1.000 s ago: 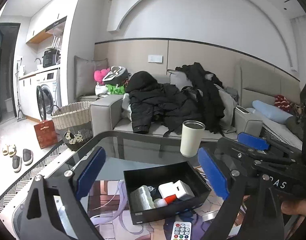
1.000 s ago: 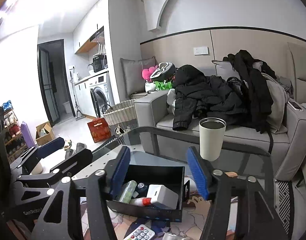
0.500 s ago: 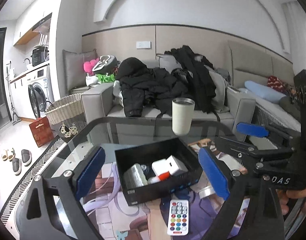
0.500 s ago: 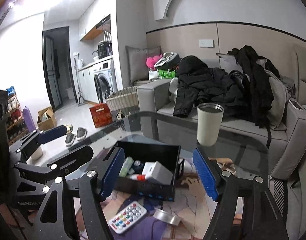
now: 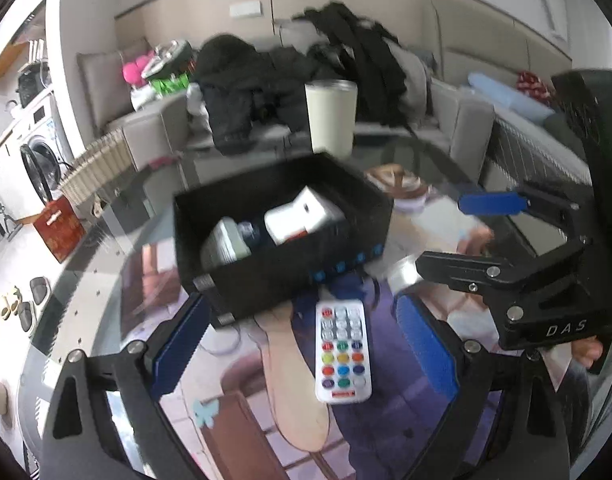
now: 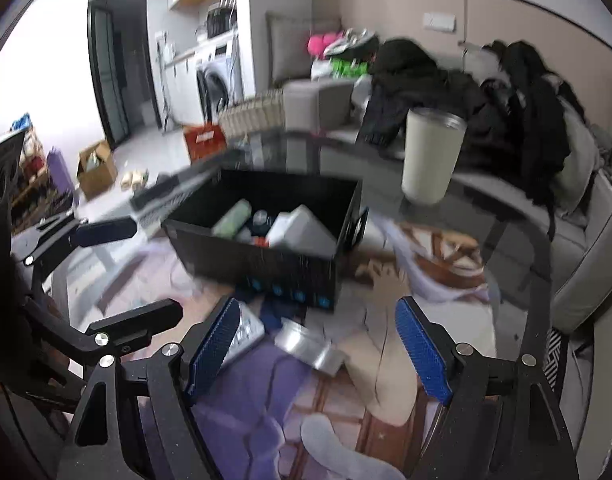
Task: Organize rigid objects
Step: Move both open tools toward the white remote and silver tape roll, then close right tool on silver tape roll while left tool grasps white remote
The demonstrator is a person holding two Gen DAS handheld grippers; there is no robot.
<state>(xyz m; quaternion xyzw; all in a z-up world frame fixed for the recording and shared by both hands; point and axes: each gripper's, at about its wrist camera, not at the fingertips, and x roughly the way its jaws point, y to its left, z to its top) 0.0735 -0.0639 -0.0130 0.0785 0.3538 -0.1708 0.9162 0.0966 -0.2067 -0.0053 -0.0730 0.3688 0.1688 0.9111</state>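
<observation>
Both claws hang released with nothing between the pads: your left gripper (image 5: 293,344) frames the remote (image 5: 342,350), and your right gripper (image 6: 320,350), jaws opening, frames the silver tin (image 6: 308,346). Both things lie on the table mat just in front of the black box (image 5: 281,256). Judging by that, the pickups come next, so square each pad pair on the long sides before you close, then lift clear of the box wall. Count one remote, one tin, one box, one cream tumbler (image 6: 430,158) behind the box; inside it, at least three items, blurred.
</observation>
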